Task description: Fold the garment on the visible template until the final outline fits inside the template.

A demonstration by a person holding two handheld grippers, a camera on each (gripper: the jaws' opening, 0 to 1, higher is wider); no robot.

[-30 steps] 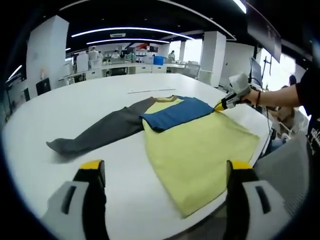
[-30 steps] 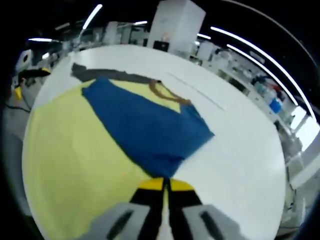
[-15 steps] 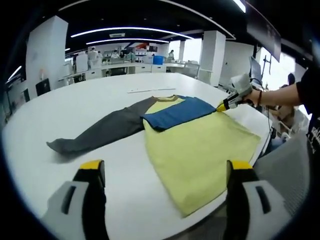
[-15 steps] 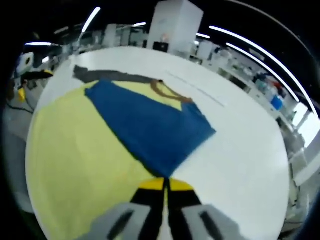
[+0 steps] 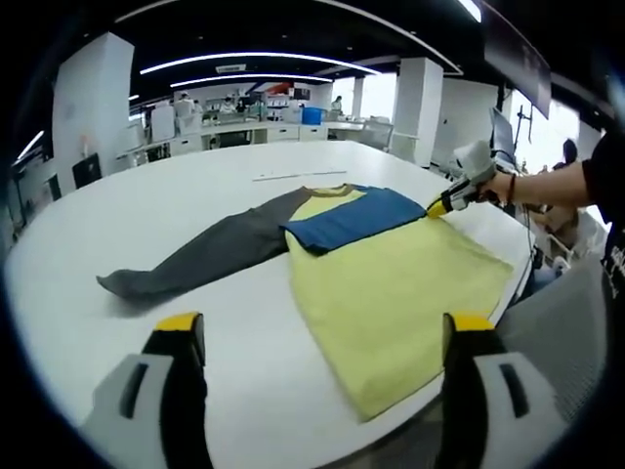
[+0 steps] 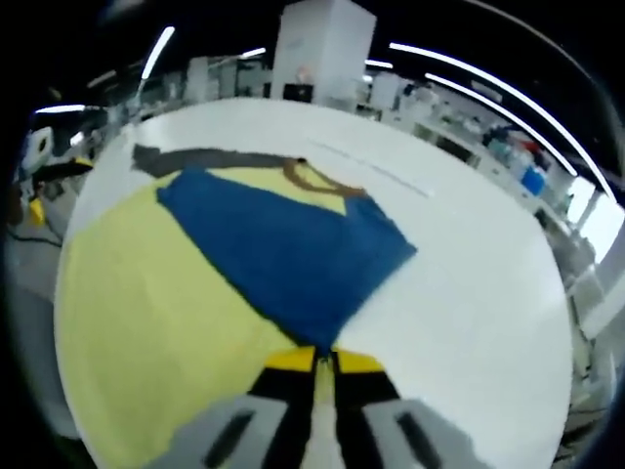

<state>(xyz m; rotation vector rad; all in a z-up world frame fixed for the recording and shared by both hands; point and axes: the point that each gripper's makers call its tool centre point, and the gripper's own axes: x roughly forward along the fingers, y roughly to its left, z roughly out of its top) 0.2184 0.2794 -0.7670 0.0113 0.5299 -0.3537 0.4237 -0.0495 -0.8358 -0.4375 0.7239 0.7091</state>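
A: Item one, the garment?

B: A long-sleeved shirt with a pale yellow cloth body (image 5: 395, 293), lying flat on the large white round worktop (image 5: 127, 215). In your left gripper view the body reaches the near right edge of the worktop. Its dark grey sleeve (image 5: 200, 256) stretches out to the left, fully unfolded. Its blue sleeve (image 5: 352, 219) is folded across the chest, just below the brown collar (image 5: 330, 191).

A: Item two, your left tongs?

B: Your left tongs (image 5: 317, 337) rise at the bottom of their own view with the yellow-tipped jaws spread wide apart, nothing between them. They hover above the worktop near the shirt's hem, not touching the cloth.

A: Item three, your right tongs?

B: Your right tongs (image 6: 314, 360) have their jaws drawn together, tips almost meeting, at the pointed end of the blue sleeve where it meets the yellow body. Cloth appears pinched between the tips. In the left gripper view the same tongs (image 5: 436, 207) sit at the shirt's far right shoulder edge, carried by a hand (image 5: 503, 186) in a dark sleeve.

A: Item four, surroundings?

B: A thin pale strip (image 5: 288, 177) lies on the worktop beyond the collar. Benches and white pillars stand far behind.
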